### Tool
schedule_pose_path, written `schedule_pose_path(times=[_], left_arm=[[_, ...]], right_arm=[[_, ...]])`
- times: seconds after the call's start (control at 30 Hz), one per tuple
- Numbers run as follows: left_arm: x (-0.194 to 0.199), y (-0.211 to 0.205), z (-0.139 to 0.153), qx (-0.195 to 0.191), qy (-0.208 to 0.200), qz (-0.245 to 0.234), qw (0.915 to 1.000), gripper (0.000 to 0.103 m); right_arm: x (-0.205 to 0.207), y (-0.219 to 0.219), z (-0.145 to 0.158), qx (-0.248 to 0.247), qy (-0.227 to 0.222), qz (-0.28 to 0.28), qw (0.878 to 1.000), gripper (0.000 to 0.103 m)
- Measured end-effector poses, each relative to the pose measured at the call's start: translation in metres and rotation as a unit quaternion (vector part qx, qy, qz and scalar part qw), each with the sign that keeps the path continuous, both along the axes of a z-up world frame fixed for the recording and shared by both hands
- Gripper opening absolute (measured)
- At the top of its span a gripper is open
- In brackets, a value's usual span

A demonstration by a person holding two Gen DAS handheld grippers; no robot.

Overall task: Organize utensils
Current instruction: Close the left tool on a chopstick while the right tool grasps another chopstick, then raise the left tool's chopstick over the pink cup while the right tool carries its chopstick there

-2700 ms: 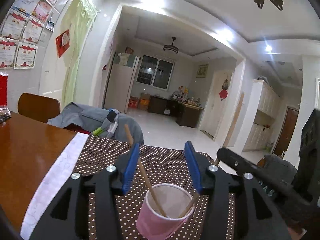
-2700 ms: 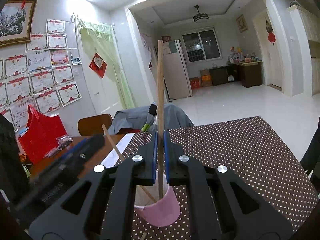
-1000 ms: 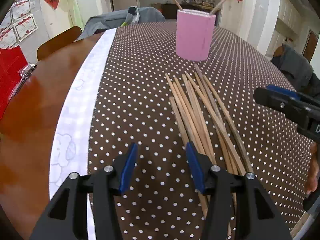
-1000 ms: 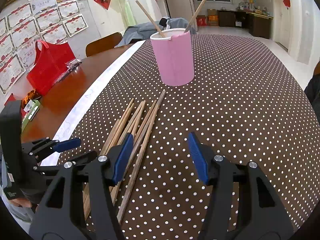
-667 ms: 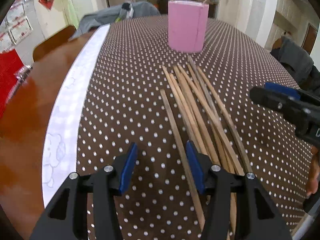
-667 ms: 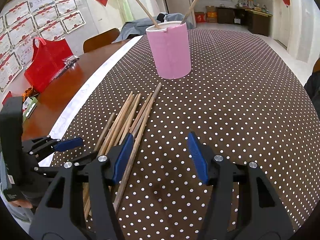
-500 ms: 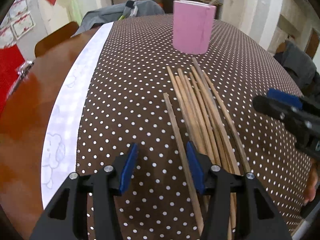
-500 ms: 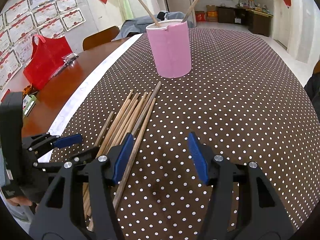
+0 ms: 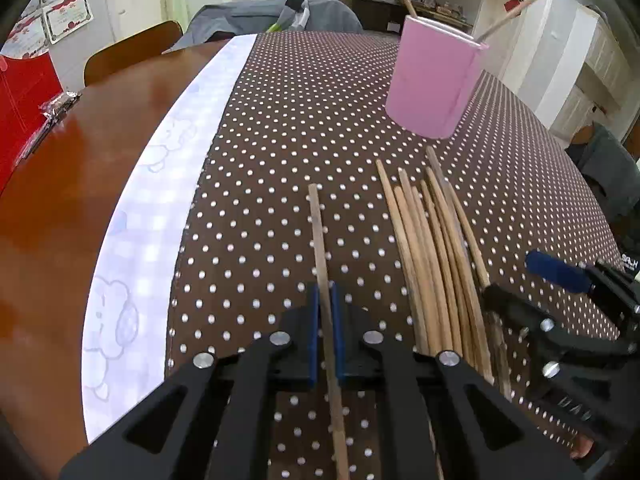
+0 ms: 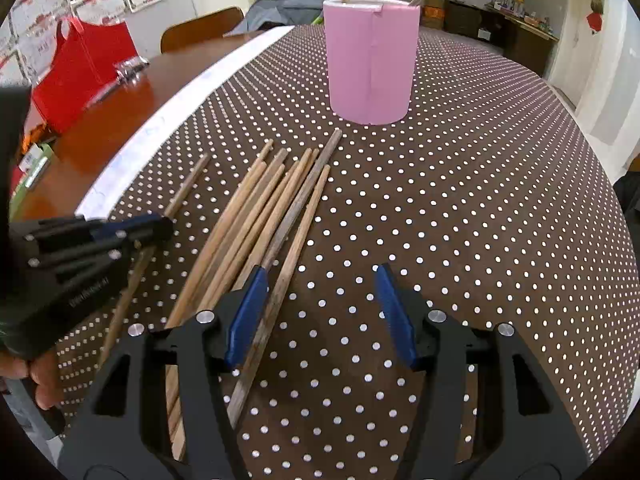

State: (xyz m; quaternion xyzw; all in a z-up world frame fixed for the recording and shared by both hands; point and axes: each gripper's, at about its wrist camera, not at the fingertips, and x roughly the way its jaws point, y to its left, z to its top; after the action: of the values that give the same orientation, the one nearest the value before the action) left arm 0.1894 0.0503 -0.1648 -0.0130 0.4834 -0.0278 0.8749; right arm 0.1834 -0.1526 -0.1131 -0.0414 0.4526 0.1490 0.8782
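A pink cup [image 9: 432, 84] [image 10: 370, 60] stands on the dotted brown cloth with two chopsticks leaning in it. Several wooden chopsticks [image 9: 436, 248] [image 10: 256, 216] lie in a loose bundle in front of it. One chopstick [image 9: 318, 232] lies apart on the bundle's left. My left gripper [image 9: 325, 292] [image 10: 156, 228] is shut on it, blue pads pressing both sides. My right gripper [image 10: 320, 276] [image 9: 528, 286] stands open low over the bundle's right edge. The outermost chopstick [image 10: 296, 248] runs just inside its left pad, with the pads not pressing it.
A pale checked strip [image 9: 152, 208] borders the cloth, with bare wooden table [image 9: 60, 184] beyond it. A red bag [image 10: 80, 68] stands at the far left, a chair [image 9: 132, 52] and grey clothing behind the table. A person's hand [image 10: 40, 376] holds the left gripper.
The left jaws have shut on the single chopstick lying apart from the bundle. Both grippers have come lower and nearer the sticks; the right one stays open.
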Motion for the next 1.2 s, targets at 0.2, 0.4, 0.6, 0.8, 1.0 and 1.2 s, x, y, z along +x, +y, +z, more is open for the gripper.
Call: schedule_pose_path(times=[0.2,0.4,0.6,0.8,1.0,1.2], left_arm=[[0.006,-0.001,-0.001,0.003,0.000,-0.001,1.0000,0.006],[0.014,-0.004,0.000,0.018,0.016,-0.006,0.9997,0.006],[0.019,-0.003,0.004,-0.004,0.023,-0.011,0.9997,0.006],[0.016,-0.004,0.019,-0.020,0.004,-0.014,0.9997,0.006],[0.011,-0.005,0.036,-0.046,-0.012,-0.023,0.9986,0.006],[0.002,-0.009,0.073,-0.085,-0.065,-0.043,0.9934,0.006]], right_arm=[[0.006,0.009,-0.002,-0.046,0.009,0.010,0.999,0.045],[0.022,0.016,0.004,-0.070,0.059,0.045,0.995,0.015],[0.039,0.011,0.005,-0.049,0.092,0.051,0.993,0.008],[0.047,-0.013,0.014,-0.015,0.095,0.046,0.994,0.007],[0.046,-0.032,0.029,0.024,0.078,0.046,0.996,0.007],[0.041,-0.051,0.061,0.082,0.035,0.049,0.995,0.007]])
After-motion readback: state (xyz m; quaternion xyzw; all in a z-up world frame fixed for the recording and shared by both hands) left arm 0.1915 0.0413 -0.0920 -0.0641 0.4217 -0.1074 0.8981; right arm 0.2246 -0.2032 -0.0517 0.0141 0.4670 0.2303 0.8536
